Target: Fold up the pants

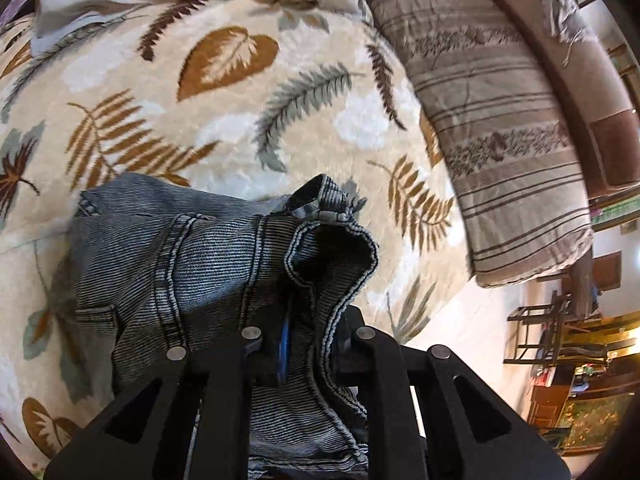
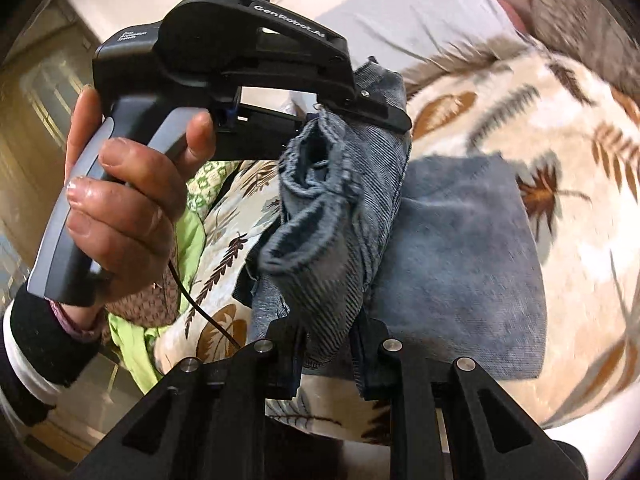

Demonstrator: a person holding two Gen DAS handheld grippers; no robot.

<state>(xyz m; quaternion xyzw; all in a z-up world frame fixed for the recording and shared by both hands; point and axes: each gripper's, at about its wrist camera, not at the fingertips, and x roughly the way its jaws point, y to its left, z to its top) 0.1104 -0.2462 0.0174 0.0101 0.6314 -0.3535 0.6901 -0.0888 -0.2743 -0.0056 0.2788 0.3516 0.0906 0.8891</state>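
Nearest the lens, the left gripper is pinched almost closed on the denim pants, and the right gripper grips another bunched edge, its jaws narrow. The pants hang over the leaf-print blanket, toward 6 o'clock. Keeping both edges level before laying them down should help; motion blur probably hides how the layers align.

A bunched fold of blue denim pants is pinched between the closed jaws of the left gripper at the lower centre. Behind it a leaf-patterned blanket is spread. A striped cushion is seen at the upper right, somewhat blurred.
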